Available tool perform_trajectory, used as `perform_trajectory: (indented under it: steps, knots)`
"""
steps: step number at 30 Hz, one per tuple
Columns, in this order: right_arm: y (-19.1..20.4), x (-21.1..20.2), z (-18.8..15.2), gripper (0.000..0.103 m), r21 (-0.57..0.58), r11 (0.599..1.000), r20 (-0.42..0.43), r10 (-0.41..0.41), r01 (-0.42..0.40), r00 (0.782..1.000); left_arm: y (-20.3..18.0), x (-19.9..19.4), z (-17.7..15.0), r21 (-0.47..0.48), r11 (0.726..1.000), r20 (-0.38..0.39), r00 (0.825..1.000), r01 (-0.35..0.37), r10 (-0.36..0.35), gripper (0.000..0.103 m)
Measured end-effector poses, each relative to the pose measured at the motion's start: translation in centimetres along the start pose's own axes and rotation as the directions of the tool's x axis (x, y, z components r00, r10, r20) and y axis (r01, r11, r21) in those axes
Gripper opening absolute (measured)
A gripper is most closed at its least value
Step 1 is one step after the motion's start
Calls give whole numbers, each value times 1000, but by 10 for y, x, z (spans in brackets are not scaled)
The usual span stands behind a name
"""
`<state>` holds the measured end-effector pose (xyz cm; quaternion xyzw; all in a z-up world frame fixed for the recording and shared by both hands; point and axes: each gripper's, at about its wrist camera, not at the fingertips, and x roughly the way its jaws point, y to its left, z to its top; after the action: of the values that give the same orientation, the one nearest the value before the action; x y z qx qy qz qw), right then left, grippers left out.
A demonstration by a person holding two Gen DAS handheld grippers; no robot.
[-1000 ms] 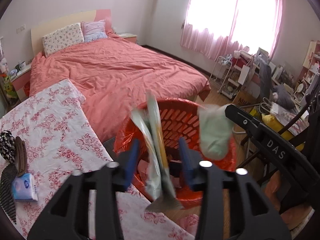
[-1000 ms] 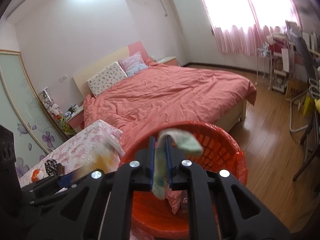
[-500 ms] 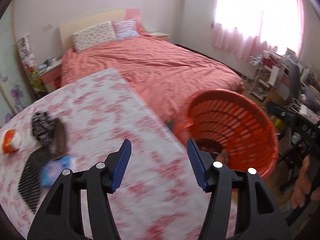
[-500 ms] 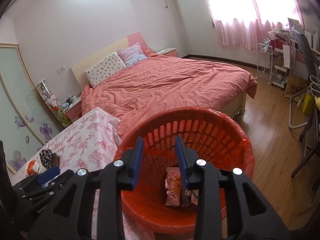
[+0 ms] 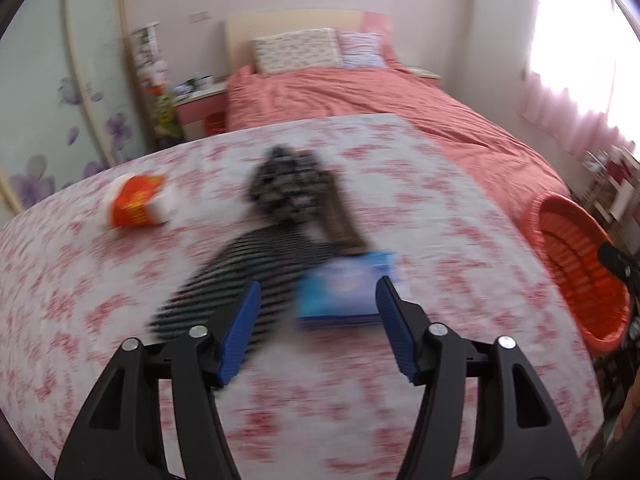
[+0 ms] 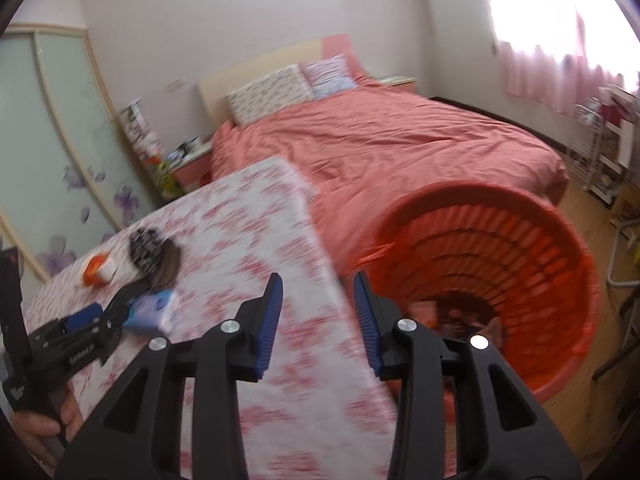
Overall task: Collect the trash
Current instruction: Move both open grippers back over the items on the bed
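Tabletop, covered in a white cloth with a red floral print; the print is smeared by motion blur in both views.

Toward the left edge: an orange and white packet, lying alone.

Mid-table: a dark patterned bundle beside a brown piece, with a black striped item running from it toward the near edge. All three are too blurred to identify.

Just right of the striped item: a blue tissue pack, flat on the cloth, seen past the left gripper. Its jaws are opening, nothing between them, nothing held.

Past the right edge of the tabletop: the right gripper, jaws opening, narrower than the left, empty, straddling the table's edge in its own view.

Floor, right of the table: an orange slatted basket, with wrappers at its bottom, partly hidden by the gripper's fingers and unclear in detail.

Room: a bed with a salmon cover and two pillows behind the table; a nightstand and a wardrobe with a purple flower motif to the left; pink curtains, overexposed, to the right; a wooden floor.

Lower left corner of the right wrist view: a hand on the left gripper's handle, cut off by the frame.
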<state>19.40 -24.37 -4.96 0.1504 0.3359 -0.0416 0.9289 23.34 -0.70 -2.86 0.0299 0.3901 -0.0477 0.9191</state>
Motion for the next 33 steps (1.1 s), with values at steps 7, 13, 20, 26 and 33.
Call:
perform_trajectory:
  steps: [7,13,20,26,33]
  knots:
    - [91,37,-22,48,-119,987,-102,99,-111,990,66,5,-11,-92,991,-9,996,-93,93,63]
    - [149,67,-37,69,-170,973,-162,126,-154,979,107,8,-19,-139,981,-20,991,-134,132,63]
    - [178,96,-39,78,-181,978,-194,69,-105,979,141,15,-22,-180,970,-34,987,-162,159,64]
    - [186,109,-40,79,-174,982,-226,27,-67,974,147,23,-16,-185,966,-24,984,-179,178,76]
    - [162,100,-40,74,-158,987,-207,-18,-15,978,143,41,5,-214,960,-10,983,-181,183,88]
